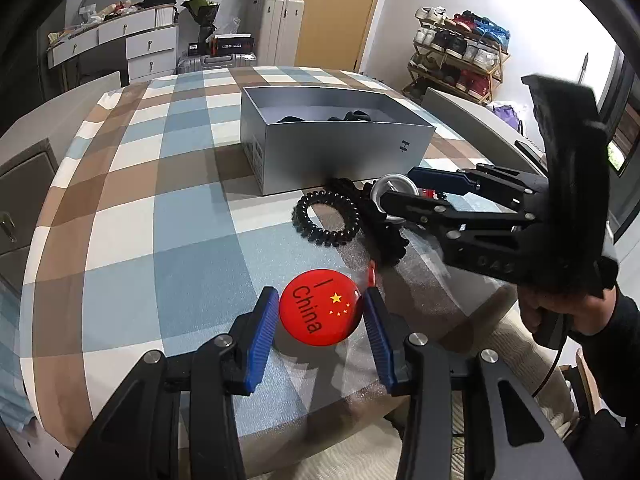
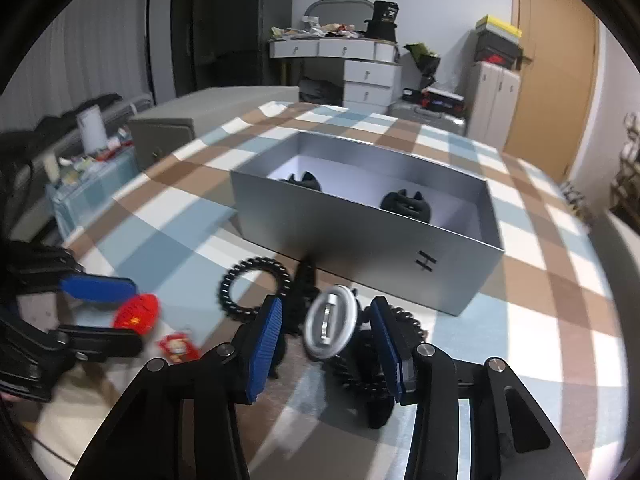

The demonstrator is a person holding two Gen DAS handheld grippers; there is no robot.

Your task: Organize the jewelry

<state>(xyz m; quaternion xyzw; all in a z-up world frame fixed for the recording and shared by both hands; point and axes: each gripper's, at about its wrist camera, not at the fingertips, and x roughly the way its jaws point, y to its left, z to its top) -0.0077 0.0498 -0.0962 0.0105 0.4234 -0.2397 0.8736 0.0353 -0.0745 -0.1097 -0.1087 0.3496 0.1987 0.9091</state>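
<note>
While the left hand-held gripper (image 1: 320, 312) brackets the red badge (image 1: 319, 307) (jaws apart)

The round red glossy pin badge (image 1: 320, 307), printed "I China" with yellow stars, lies face up on the checked cloth; the black coiled spiral hair tie (image 1: 326, 216) lies flat beyond it, just in front of the open grey rectangular cardboard box (image 1: 340, 152), which holds two black cat-eared clips (image 2: 406, 205). The round silver-white badge (image 2: 330, 328) sits tilted among more black coiled ties (image 2: 400, 320); a small red charm (image 2: 179, 346) lies near the red badge.
</note>
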